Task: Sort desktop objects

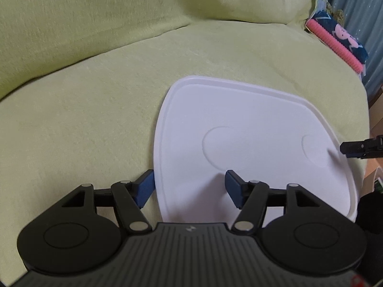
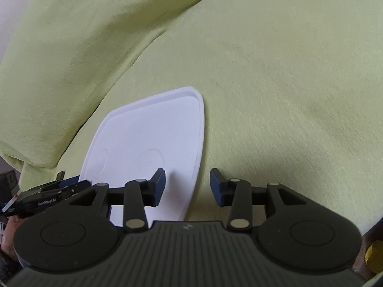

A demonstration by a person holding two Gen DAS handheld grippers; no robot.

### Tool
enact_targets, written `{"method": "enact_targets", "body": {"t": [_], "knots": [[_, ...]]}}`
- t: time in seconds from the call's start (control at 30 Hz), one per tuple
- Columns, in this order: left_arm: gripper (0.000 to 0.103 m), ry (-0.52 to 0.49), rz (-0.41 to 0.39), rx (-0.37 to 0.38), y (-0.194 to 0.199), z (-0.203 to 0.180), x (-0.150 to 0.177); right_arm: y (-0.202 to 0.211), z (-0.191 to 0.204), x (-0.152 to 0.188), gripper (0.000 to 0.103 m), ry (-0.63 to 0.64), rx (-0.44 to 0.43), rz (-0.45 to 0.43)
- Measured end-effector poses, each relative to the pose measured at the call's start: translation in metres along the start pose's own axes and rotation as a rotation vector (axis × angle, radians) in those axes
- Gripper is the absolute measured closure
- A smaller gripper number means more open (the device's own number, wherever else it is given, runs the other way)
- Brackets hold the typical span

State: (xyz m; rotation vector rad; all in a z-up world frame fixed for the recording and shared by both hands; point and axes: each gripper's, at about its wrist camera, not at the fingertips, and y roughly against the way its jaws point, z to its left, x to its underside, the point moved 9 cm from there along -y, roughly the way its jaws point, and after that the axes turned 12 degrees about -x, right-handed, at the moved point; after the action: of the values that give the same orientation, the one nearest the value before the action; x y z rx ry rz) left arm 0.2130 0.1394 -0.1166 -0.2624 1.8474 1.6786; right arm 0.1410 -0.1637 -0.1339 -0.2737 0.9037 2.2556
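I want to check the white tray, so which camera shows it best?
The left wrist view: the tray fills the middle, nearly whole, both round dents visible. The right wrist view shows it narrower, its near end hidden behind the gripper.

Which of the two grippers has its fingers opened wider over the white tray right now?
The left gripper: its blue pads stand clearly further apart, straddling the white tray's left edge. The right gripper shows a narrower gap.

Little could be read. A small pale logo mark point(image 1: 190, 229) stood on the ribbed grey housing of the left gripper point(image 1: 189, 186), and the same mark on the right gripper point(image 2: 187, 186). White lettering point(image 2: 47, 202) on the left gripper's black side was too blurred to make out.
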Motion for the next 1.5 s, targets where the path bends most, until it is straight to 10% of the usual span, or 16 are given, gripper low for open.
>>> {"method": "enact_targets", "body": {"t": [0.7, 0.83, 0.97, 1.33, 1.4, 1.5], "knots": [[0.042, -0.003, 0.012, 0.019, -0.003, -0.004, -0.004, 0.001, -0.005, 0.014, 0.052, -0.148, -0.135, 0.017], [0.044, -0.002, 0.003, 0.012, -0.002, -0.004, -0.004, 0.000, -0.007, 0.014, 0.065, -0.150, -0.110, -0.012], [0.054, 0.012, -0.009, 0.008, 0.002, -0.005, -0.004, 0.006, -0.015, 0.019, 0.090, -0.153, -0.072, -0.043], [0.070, 0.002, -0.009, 0.032, 0.022, -0.020, 0.005, 0.039, -0.017, 0.024, 0.090, -0.111, -0.015, -0.090], [0.098, -0.015, 0.004, 0.011, 0.021, -0.021, 0.009, 0.046, -0.019, 0.024, 0.090, -0.117, -0.016, -0.096], [0.098, -0.007, 0.028, 0.012, 0.018, -0.020, 0.014, 0.053, -0.024, 0.026, 0.090, -0.123, -0.014, -0.107]]}}
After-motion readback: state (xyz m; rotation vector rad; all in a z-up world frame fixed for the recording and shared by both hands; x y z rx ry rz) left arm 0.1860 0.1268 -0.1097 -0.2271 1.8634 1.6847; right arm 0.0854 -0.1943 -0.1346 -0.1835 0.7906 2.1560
